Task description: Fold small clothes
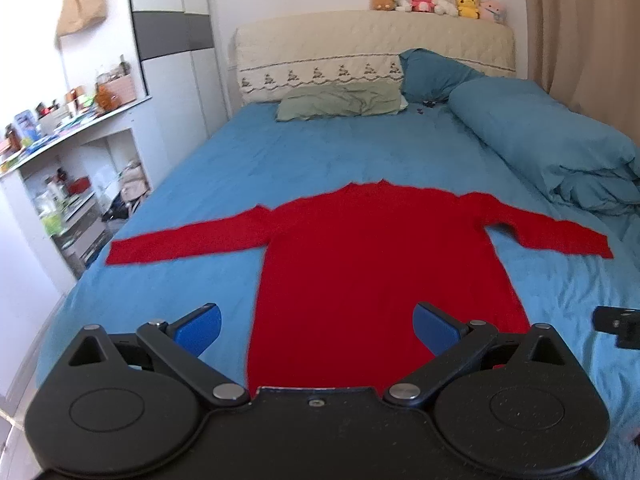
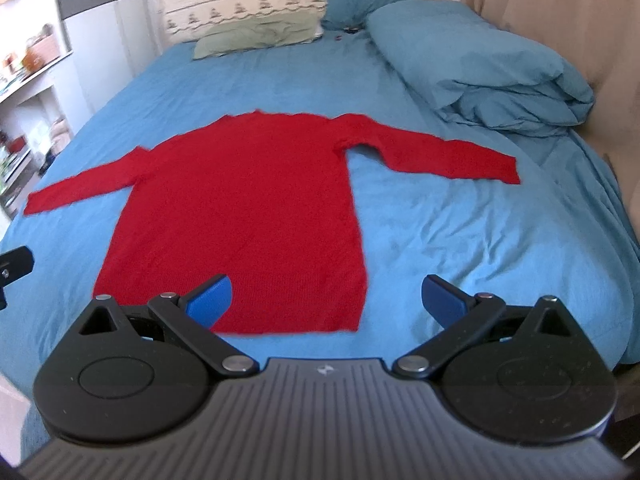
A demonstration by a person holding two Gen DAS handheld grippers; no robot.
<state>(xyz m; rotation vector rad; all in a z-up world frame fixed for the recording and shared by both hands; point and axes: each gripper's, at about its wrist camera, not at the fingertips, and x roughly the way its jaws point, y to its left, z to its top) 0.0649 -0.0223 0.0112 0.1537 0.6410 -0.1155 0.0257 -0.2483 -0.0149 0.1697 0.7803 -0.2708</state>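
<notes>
blue bedsheet (image 1: 320, 152) | green pillow (image 1: 340, 102) | plush toys (image 1: 438, 2) | folded duvet (image 1: 552, 140)

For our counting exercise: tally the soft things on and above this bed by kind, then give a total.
Red sweater: 1
Pillows, green and blue: 2
Folded blue duvet: 1
Plush toys on the headboard: 6
Total: 10

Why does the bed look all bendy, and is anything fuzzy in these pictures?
Left wrist view: the fisheye lens bows the blue-sheeted bed and darkens the corners; the long-sleeved red knitted sweater has slightly soft edges. Right wrist view: same bending; the sweater and rolled blue duvet look a bit blurred, while the open right tongs look sharp, in soft daylight.
</notes>
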